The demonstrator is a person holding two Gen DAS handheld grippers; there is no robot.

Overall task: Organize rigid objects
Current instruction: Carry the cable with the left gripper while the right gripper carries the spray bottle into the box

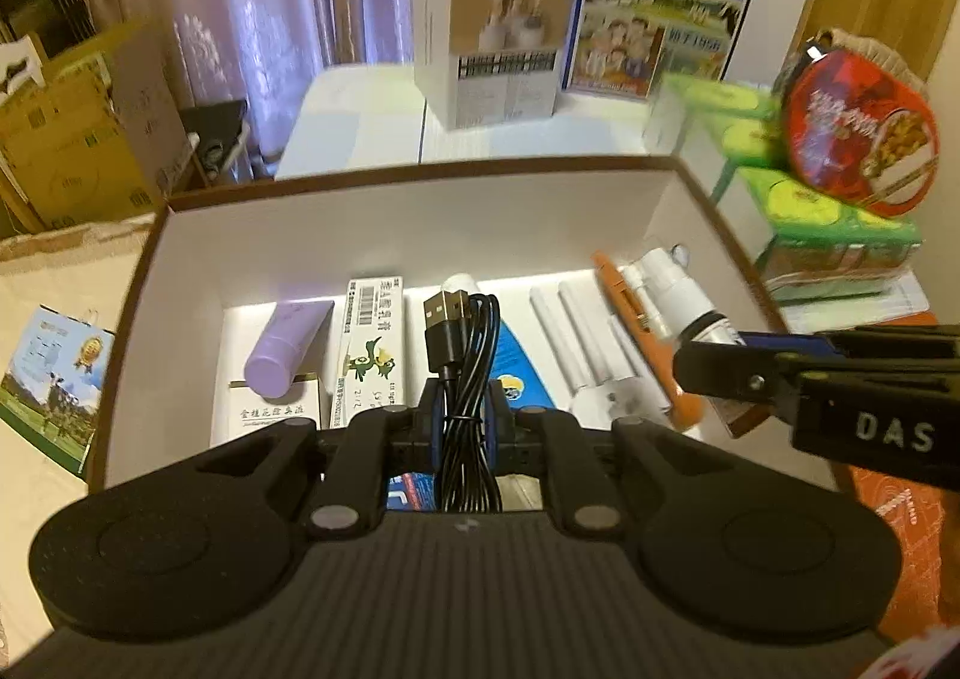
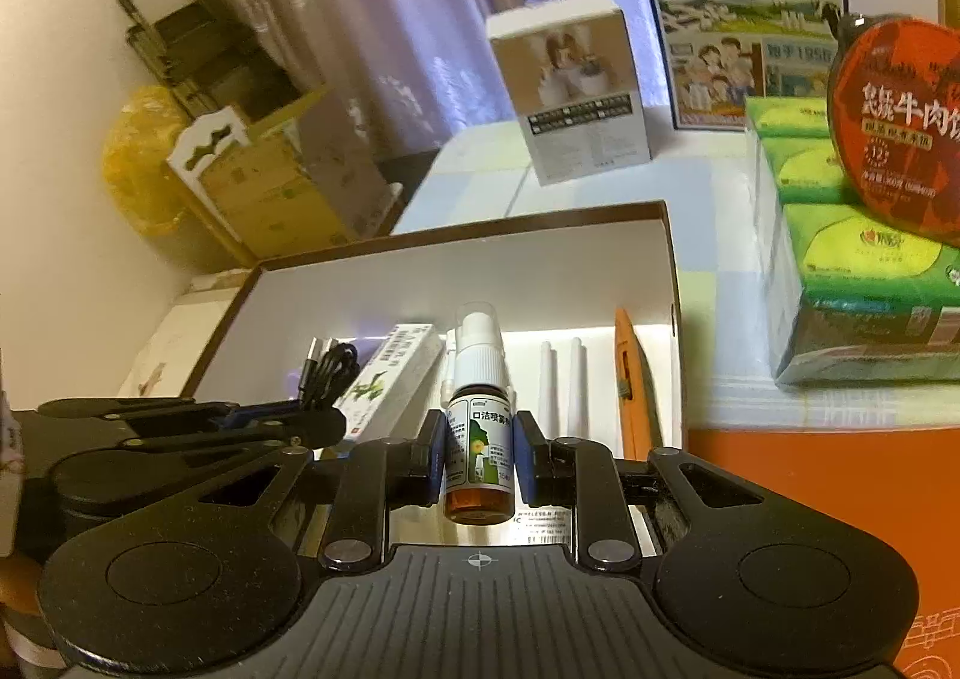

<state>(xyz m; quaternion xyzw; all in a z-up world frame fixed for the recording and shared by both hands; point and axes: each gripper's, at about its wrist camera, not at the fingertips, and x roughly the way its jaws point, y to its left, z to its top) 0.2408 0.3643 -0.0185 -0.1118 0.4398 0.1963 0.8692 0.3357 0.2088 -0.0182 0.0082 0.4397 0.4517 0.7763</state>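
The blue milk carton point(image 2: 741, 12) at the back is showing "纯牛奶" in large white characters, and the red round tin point(image 2: 900, 129) perched on the green packs point(image 2: 852, 271) is reading "牛肉". The right tongs point(image 2: 479, 460) are clamping a small amber spray bottle point(image 2: 479, 439) by its body, white nozzle pointing up and away; its label is reading "口洁喷雾". The left tongs point(image 1: 467, 430) are squeezing a bundled black USB cable point(image 1: 465, 373), its plug end sticking forward over the open white box point(image 1: 414, 223) with the brown rim.

The left wrist view is showing what the right one is mostly missing: a lilac tube point(image 1: 288, 349) lying on a small white carton with gold print, a long white carton with a barcode and a green bird logo point(image 1: 369, 343), a blue-and-white pack under the cable, white sticks point(image 1: 585, 337), and an orange pen-like tool point(image 1: 648, 337) along the right wall. "DAS" is showing on the right tongs' arm as it is crossing in from the right. The right wrist view is adding the yellow bag and cardboard boxes by the curtain.

Both held items are hovering over the box's near half. The box floor is looking crowded, with bare strips near the far wall. The white surface point(image 1: 354, 108) behind is carrying a white photo-printed carton point(image 1: 492, 36).
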